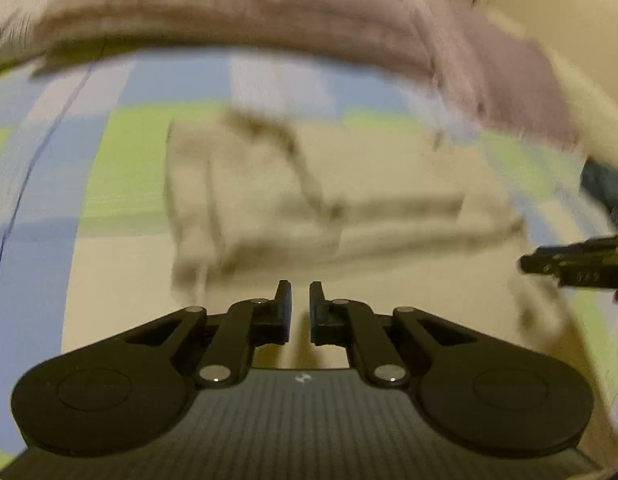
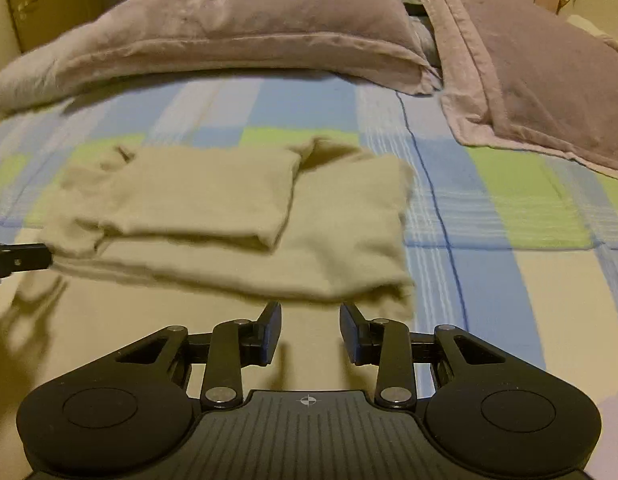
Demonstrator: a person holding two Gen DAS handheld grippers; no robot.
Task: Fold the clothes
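the pale beige knitted garment point(image 2: 237, 220), partly folded, lay widthwise on the checked blue-and-green bedsheet point(image 2: 509, 208), just beyond the right gripper point(image 2: 310, 334), whose fingers were parted and empty; the left gripper point(image 1: 300, 312), clenched on nothing, sat near its left edge.

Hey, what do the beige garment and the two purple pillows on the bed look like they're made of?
The beige garment looks like soft matte knit, probably cotton jersey: limp folds, no shine. The left pillow seems covered in plush, velvety fabric with a faint crushed sheen. The right pillow looks duller and flatter, perhaps brushed woven cloth, with a stitched flange border.
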